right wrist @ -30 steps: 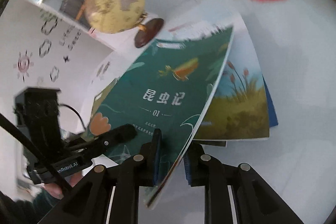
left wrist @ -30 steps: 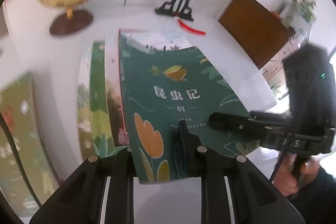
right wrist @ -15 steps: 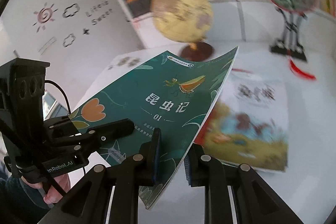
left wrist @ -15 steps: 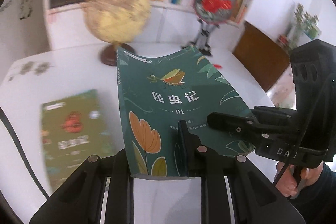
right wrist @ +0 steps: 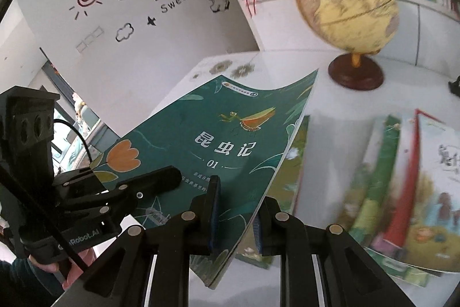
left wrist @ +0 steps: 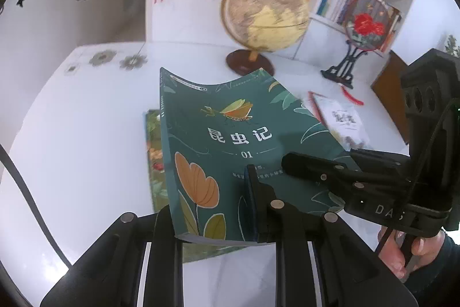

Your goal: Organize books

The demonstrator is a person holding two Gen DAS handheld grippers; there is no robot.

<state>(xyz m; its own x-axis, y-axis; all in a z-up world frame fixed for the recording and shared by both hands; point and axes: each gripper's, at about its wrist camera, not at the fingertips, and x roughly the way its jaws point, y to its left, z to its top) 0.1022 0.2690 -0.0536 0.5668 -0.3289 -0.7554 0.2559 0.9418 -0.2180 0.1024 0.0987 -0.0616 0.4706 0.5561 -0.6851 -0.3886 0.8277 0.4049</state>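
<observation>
Both the left gripper (left wrist: 211, 216) and right gripper (right wrist: 237, 209) clamp the teal book (left wrist: 230, 151) aloft, while other books (right wrist: 402, 192) lie unsorted near the table's (left wrist: 72, 134) middle.

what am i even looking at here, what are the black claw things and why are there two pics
There is no robot here: a person holds a two-finger gripper in each hand, and each carries a fisheye camera looking along its fingers, hence two pictures. One is taken from the left gripper, the other from the right gripper. Both are clamped on the near edge of the same green book, lifted above a white table. In each picture the other gripper shows at the side. On the table lie another green book beneath, a fanned pile of picture books, a globe and a round fan ornament on a stand.
</observation>
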